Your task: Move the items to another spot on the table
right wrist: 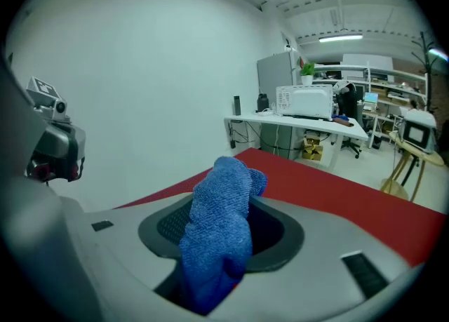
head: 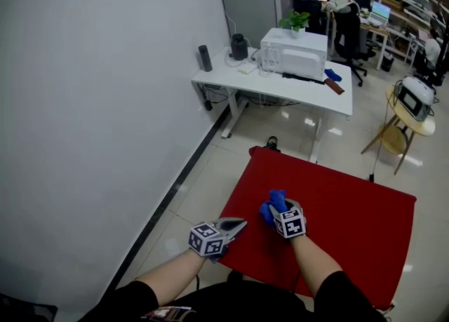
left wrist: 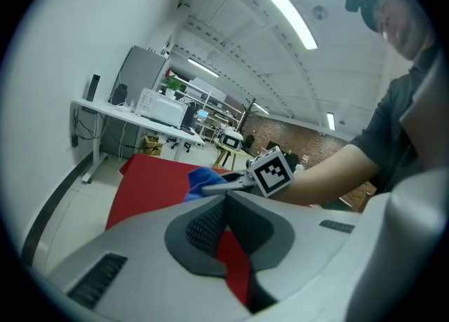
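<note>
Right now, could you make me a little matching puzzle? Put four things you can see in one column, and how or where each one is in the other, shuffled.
Things:
1. blue cloth
2. left gripper
3. white appliance
4. near table

Place, colour or state:
A. jaws together, nothing between them
B. on the white desk by the wall
C. red top
D. clamped in the right gripper

Pairs: 1-D, 2-A, 3-B, 4-C.
</note>
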Demonstrator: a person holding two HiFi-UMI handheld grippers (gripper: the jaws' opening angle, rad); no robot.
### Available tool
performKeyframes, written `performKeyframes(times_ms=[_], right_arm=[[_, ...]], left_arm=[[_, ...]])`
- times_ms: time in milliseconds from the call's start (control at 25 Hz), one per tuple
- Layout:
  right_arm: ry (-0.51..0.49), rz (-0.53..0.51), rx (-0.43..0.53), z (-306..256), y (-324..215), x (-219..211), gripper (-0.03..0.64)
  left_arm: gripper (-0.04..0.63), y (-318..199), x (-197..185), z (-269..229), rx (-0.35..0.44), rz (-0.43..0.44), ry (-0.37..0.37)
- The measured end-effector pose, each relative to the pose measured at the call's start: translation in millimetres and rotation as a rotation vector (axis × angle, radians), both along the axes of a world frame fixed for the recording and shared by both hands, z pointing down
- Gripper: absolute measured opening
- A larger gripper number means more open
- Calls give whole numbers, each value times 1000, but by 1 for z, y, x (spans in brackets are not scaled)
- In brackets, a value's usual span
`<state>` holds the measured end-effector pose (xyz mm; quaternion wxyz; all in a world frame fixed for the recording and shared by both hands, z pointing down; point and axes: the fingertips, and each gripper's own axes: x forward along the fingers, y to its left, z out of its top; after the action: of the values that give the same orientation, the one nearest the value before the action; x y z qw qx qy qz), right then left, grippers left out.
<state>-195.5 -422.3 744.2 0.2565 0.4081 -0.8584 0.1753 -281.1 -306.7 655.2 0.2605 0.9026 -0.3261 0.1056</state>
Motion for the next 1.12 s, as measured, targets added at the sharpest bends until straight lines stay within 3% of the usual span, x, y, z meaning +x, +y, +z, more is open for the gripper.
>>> performKeyframes(times_ms=[320, 800, 1120], right_arm=[[67, 56, 1, -18, 45, 177, 189], [104, 259, 30, -35, 109, 403, 190], [122, 336, 18, -26, 165, 582, 190]], left_arm=[[-8, 14, 133, -13, 32, 16, 70], [-8, 46, 297, -7, 67, 200, -39], [-8, 87, 454, 5, 52, 228, -37]])
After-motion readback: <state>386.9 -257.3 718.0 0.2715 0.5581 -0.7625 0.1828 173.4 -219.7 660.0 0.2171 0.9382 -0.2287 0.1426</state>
